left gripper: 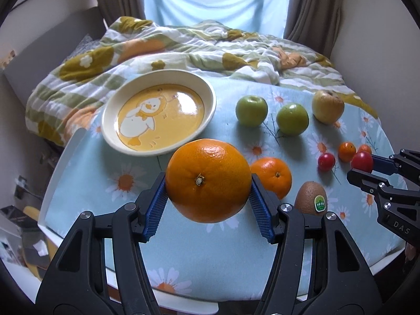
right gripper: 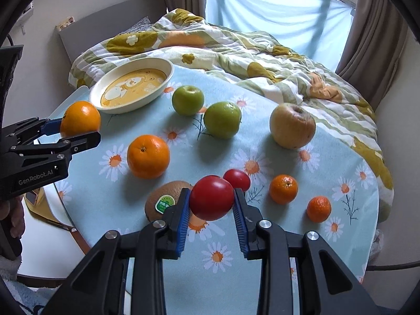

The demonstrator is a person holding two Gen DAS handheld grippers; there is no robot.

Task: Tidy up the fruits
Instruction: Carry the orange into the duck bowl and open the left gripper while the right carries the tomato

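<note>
Fruit sorting barely begun: my left gripper [left gripper: 208,183] clamps a large round orange [left gripper: 208,179], my right gripper [right gripper: 211,199] a small red tomato [right gripper: 211,197], while the cream duck-printed bowl [left gripper: 207,85] ahead sits empty and eight fruits remain on the daisy cloth [right gripper: 262,236].

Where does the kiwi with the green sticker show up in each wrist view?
Left wrist view: the kiwi sits lower right of centre, behind the right finger of the left gripper, just right of the loose orange.
Right wrist view: the kiwi lies lower centre-left, partly hidden by the left finger of the right gripper.
Shared landmark: the duck plate.
</note>
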